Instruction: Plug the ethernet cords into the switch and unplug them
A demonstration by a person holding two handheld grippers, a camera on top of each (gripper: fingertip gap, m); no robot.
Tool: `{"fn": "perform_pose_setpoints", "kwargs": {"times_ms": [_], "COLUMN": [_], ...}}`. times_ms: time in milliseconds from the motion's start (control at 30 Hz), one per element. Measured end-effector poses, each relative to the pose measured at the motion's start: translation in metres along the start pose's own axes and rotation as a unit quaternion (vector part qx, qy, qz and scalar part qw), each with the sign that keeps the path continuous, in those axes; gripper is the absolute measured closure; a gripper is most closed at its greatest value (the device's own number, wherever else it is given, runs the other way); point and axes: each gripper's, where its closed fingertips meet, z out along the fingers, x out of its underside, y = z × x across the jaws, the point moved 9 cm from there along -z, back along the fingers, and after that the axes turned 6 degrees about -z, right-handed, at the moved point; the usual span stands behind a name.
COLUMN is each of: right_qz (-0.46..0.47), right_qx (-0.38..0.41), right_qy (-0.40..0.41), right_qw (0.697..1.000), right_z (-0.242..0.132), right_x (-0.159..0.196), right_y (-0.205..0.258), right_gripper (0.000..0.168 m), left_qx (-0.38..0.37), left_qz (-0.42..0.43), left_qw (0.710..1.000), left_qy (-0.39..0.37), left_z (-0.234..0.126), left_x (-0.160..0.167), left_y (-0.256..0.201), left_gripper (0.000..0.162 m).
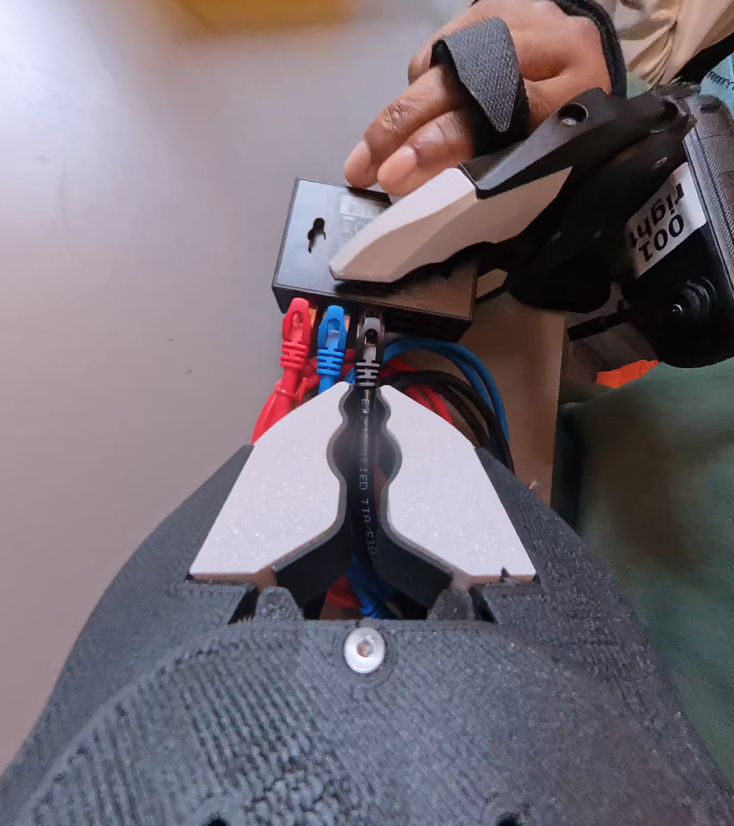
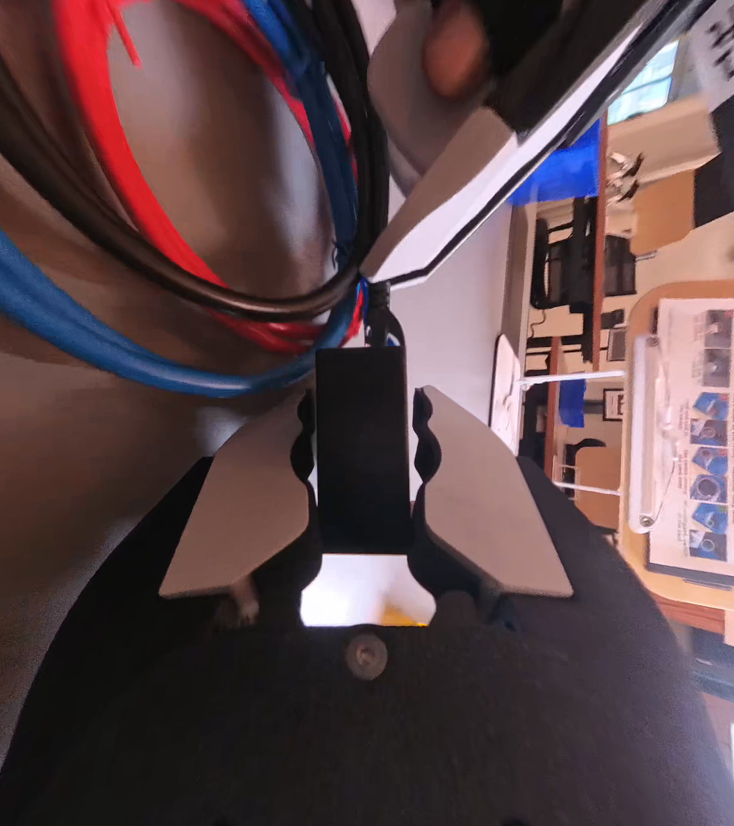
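Now: left tool (image 1: 364, 393) grips black cord (image 1: 363, 469) (plugged); right tool (image 2: 361, 429) clamps switch (image 2: 361, 447)

white printed sticker (image 1: 660, 222) on camera; lettering along black cord (image 1: 363, 482)

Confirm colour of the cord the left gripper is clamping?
Black cord, shut between the left gripper fingers; clearest in the left wrist view.
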Motion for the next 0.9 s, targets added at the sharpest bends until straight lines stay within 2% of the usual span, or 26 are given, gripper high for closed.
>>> {"fn": "perform_pose_setpoints", "kwargs": {"times_ms": [167,333,433,600,900], "right_qz": [0.055,0.067,0.052,-0.05,-0.008], "right_qx": [0.037,0.103,0.089,0.067,0.035], "right_qy": [-0.074,-0.12,-0.124,-0.117,-0.155], "right_qw": [0.995,0.985,0.987,0.99,0.987], "right_z": [-0.014,-0.051,-0.075,-0.082,-0.082], "right_x": [-0.005,-0.02,-0.017,-0.03,-0.035], "right_y": [-0.016,-0.046,-0.054,-0.044,-0.027], "right_gripper": [0.124,0.115,0.124,0.137,0.14], "left_qx": [0.032,0.083,0.105,0.109,0.108], "left_qz": [0.02,0.056,0.079,0.105,0.122], "left_qw": [0.999,0.992,0.987,0.987,0.985], "left_qy": [-0.038,-0.079,-0.09,-0.052,-0.048], "left_z": [-0.017,-0.044,-0.056,-0.049,-0.038], "left_x": [-0.001,-0.003,0.0,0.007,0.02], "left_y": [-0.011,-0.039,-0.054,-0.063,-0.072], "left_gripper": [0.154,0.154,0.155,0.155,0.156]}}
